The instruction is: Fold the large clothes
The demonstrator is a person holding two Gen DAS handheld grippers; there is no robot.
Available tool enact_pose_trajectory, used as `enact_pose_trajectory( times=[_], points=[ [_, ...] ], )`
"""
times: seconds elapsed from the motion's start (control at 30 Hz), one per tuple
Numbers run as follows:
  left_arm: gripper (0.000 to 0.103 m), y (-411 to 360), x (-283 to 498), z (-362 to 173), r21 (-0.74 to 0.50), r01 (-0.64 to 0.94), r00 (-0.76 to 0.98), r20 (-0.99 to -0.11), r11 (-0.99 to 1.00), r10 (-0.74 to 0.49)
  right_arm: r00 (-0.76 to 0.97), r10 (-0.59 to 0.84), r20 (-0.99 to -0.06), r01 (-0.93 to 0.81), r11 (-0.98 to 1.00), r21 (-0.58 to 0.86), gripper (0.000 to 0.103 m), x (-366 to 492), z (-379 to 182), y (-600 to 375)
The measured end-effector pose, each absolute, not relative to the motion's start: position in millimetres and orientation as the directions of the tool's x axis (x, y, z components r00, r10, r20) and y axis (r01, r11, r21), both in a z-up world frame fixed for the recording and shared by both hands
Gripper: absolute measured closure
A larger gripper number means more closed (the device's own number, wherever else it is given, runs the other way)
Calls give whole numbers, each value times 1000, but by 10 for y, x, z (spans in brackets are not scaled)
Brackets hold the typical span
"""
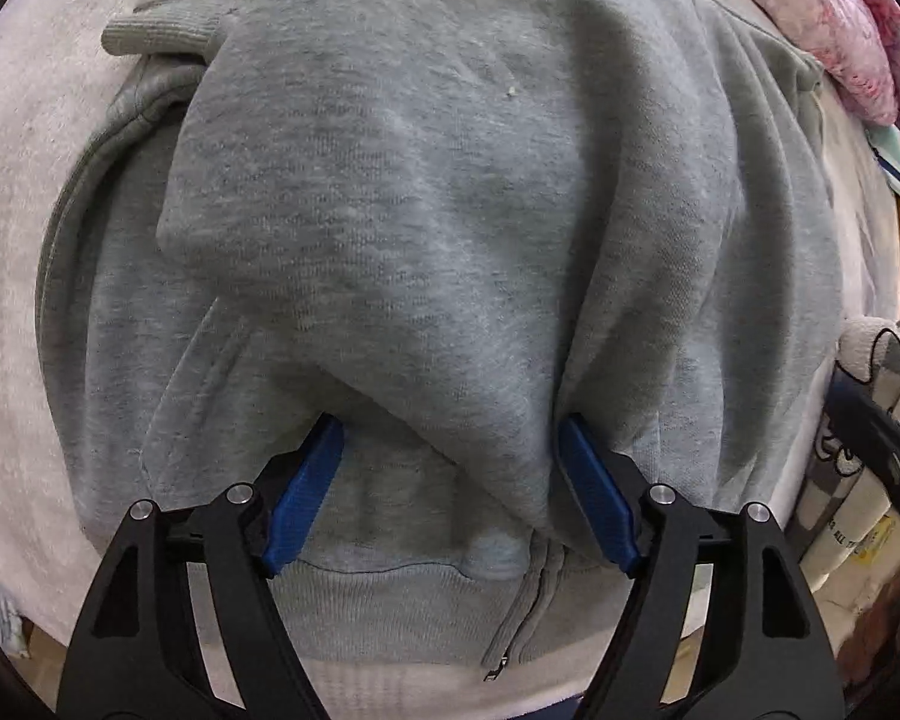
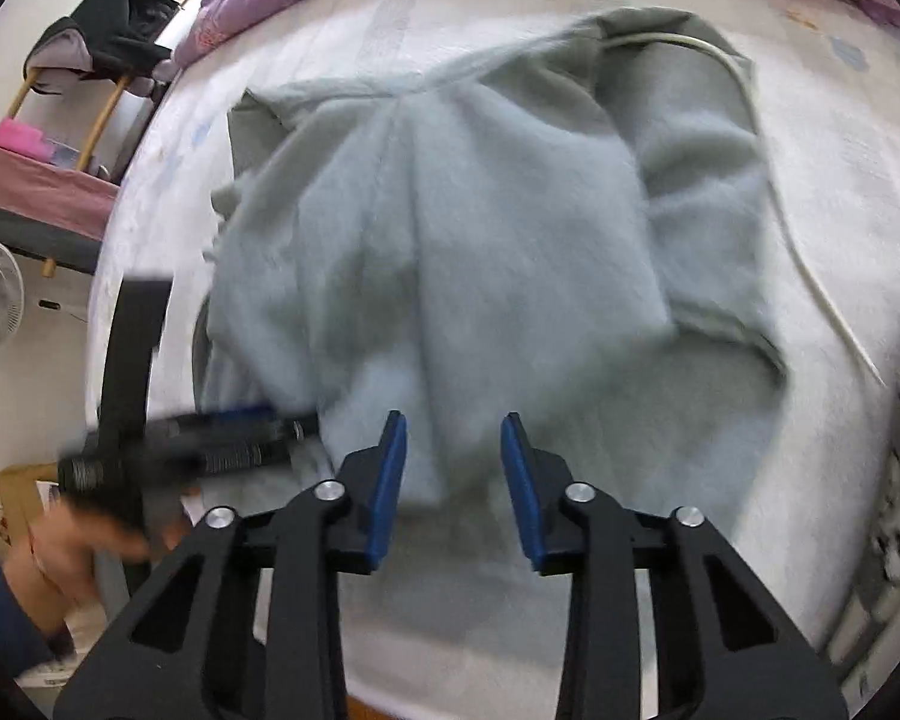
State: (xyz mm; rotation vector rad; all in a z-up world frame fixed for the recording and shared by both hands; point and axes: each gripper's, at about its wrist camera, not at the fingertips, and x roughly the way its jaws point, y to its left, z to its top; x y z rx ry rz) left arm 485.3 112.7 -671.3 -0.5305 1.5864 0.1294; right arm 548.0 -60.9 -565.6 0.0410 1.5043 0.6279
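**Both Tongs Spread Over the Hoodie**

The grey hoodie lies bunched on the white bedsheet. The left gripper is spread wide; a fold of hoodie cloth drapes between its blue fingers, touching both. The right gripper is spread, holding nothing, above the hoodie's near edge.

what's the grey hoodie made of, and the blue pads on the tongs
Grey hoodie: looks like heathered cotton-blend fleece knit, matte, with ribbed hem and cuff. Blue pads on the left tongs: probably moulded or printed plastic, matte, finely ridged surface.
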Motion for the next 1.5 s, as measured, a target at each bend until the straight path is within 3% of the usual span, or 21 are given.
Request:
enact_pose_trajectory(
  times=[0.17,0.3,0.37,0.5,0.67,0.9,0.93,0.97,1.0,1.07,1.5],
  points=[
    [27,1254,4883,-6524,-269,-394,16,-958,879,-286,-186,346,-920,-218,898,382,77,5577,-6323,-614],
    [26,1574,4950,-6115,-360,-433,126,-932,827,-340,-203,446,-872,-85,879,469,73,5761,-6054,-686],
    [22,1801,5067,-5937,-389,-473,197,-921,791,-335,-139,485,-863,-23,870,492,52,5987,-5798,-738],
    [21,2278,5546,-5879,-453,-582,295,-891,675,-344,-1,517,-856,113,850,514,44,6561,-5573,-814],
    [18,2559,6421,-6165,-383,-642,224,-922,665,-316,43,520,-853,310,804,507,42,7340,-5787,-707],
    [19,2678,6982,-6565,-299,-662,113,-946,687,-303,-35,411,-911,363,855,371,42,7743,-6215,-678],
    [28,2669,7013,-6591,-285,-648,100,-951,706,-292,-34,411,-911,371,852,370,59,7748,-6270,-696],
    [64,2642,7029,-6604,-289,-642,101,-950,711,-294,-20,452,-892,376,830,412,85,7738,-6300,-712],
    [81,2637,7024,-6618,-323,-632,112,-938,705,-329,-15,479,-878,377,816,439,93,7713,-6304,-722],
    [95,2659,6982,-6569,-344,-629,127,-930,697,-345,-1,494,-870,353,814,461,99,7662,-6261,-718],
    [98,2540,5816,-5458,-503,-526,316,-864,686,-391,111,584,-804,168,786,595,100,6840,-5086,-882]
  ],
)
